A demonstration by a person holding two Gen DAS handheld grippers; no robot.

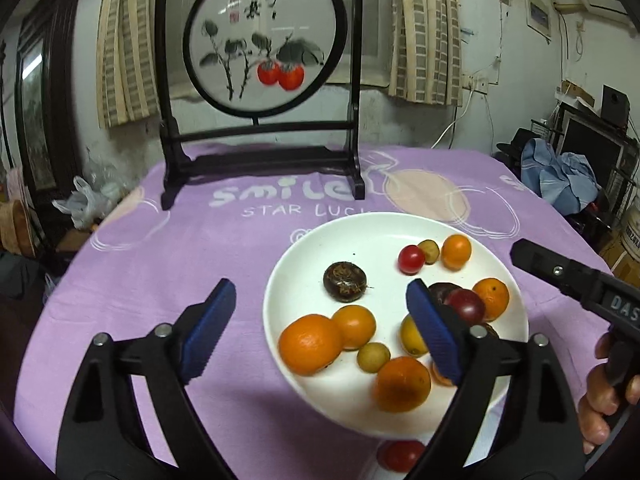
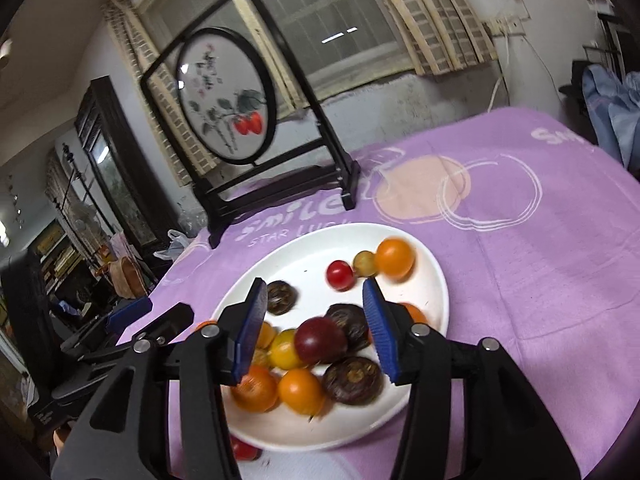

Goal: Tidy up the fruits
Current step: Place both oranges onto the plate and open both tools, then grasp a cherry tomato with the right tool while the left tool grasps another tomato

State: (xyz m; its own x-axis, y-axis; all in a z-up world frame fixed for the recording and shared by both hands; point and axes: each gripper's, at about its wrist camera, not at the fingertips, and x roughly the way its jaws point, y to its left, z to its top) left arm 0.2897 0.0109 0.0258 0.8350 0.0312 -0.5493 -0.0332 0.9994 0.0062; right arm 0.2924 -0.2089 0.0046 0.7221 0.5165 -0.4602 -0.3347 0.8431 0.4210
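A white plate (image 2: 434,280) is seen on a counter covered by a purple cloth (image 2: 540,280). Small fruits are gathered on it: orange citrus (image 2: 394,258), a red cherry tomato (image 2: 340,275), a dark purple tomato (image 2: 320,340) and brown, rough-skinned fruits (image 2: 352,380). The right gripper (image 2: 316,332) is held just above the pile, its blue fingers (image 2: 380,332) parted and nothing pressed between them. A framed persimmon painting (image 2: 226,94) is stood upright behind the plate.
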